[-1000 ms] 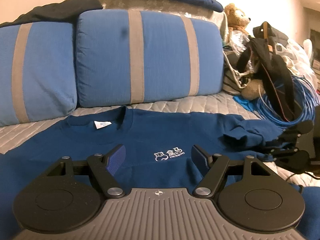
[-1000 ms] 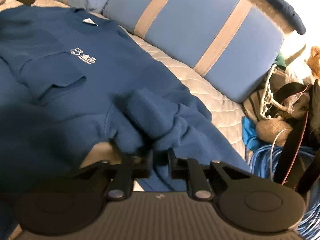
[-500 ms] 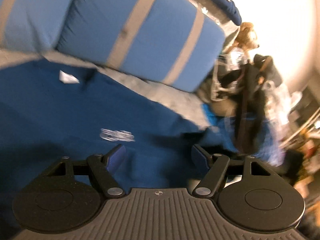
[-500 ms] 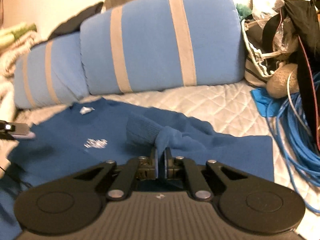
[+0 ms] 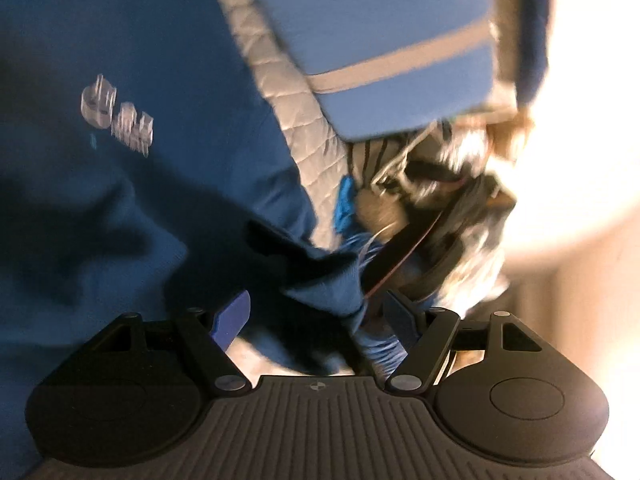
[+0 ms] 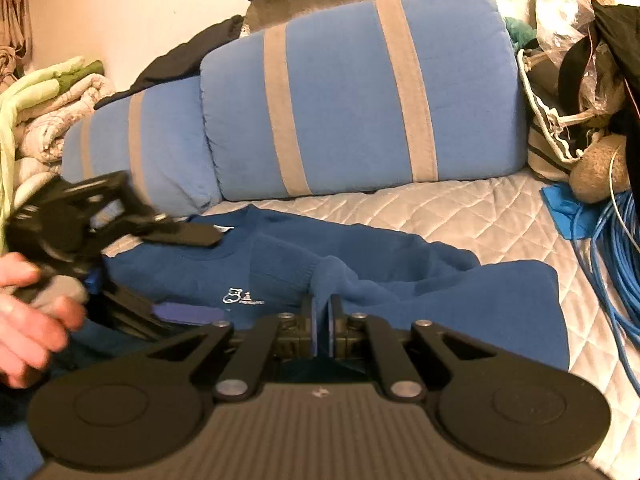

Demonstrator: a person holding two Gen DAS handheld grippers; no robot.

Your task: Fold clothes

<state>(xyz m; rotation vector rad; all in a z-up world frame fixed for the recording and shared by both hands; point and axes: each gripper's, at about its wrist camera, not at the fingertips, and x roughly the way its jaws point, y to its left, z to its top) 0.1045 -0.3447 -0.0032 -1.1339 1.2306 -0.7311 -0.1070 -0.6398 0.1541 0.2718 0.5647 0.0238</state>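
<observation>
Left gripper (image 6: 188,276) is rolled on its side over the chest of the blue sweatshirt (image 6: 460,300), jaws wide and empty, likely lining up a second pinch. Centre, the garment lies spread on the quilted bed (image 6: 460,208). Right gripper (image 6: 320,326) is clamped on the bunched sleeve (image 6: 344,276), lifting it, probably to fold inward.

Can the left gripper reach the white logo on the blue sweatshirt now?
Probably yes. The left gripper hangs open just above the blue sweatshirt, beside the white logo, with nothing lying between them. The right gripper pinches the sleeve farther right, clear of that path.
</observation>
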